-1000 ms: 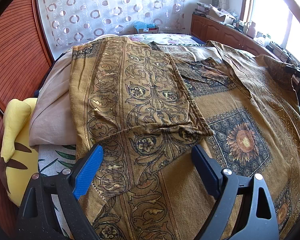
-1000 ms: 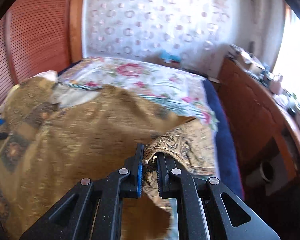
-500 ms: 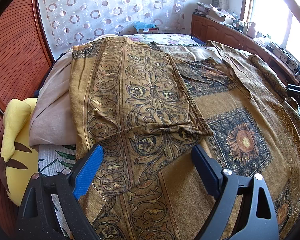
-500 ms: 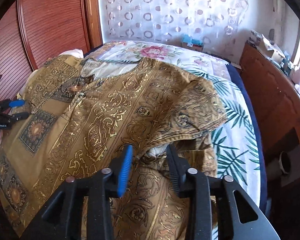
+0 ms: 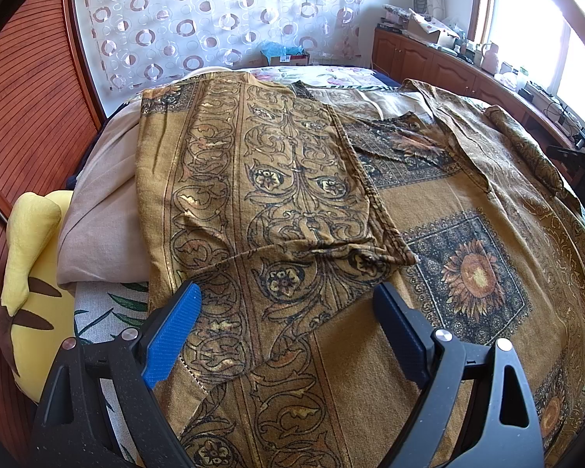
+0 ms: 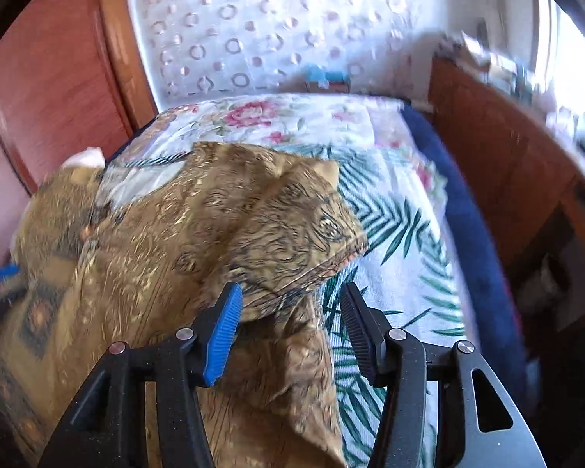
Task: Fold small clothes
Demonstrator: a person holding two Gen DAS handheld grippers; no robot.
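A gold-brown patterned garment (image 5: 429, 234) with sunflower squares lies spread on the bed. Its left part (image 5: 277, 179) is folded over onto the middle. My left gripper (image 5: 288, 319) is open and empty, hovering just above the folded flap's near edge. In the right wrist view the garment's right sleeve (image 6: 277, 234) lies bunched on the bedsheet. My right gripper (image 6: 290, 323) is open and empty, with the sleeve's edge lying between and just ahead of its fingers. The right gripper also shows at the right edge of the left wrist view (image 5: 577, 160).
The bed has a palm-leaf and floral sheet (image 6: 394, 210). A beige pillow (image 5: 101, 226) and a yellow plush toy (image 5: 27, 257) lie at the bed's left. A wooden cabinet (image 6: 507, 179) runs along the right side, a patterned curtain (image 5: 214, 19) hangs behind.
My right gripper went from shut on the sleeve's edge to open, dropping the sleeve onto the bed, and has drawn back a little. The left gripper has not moved.
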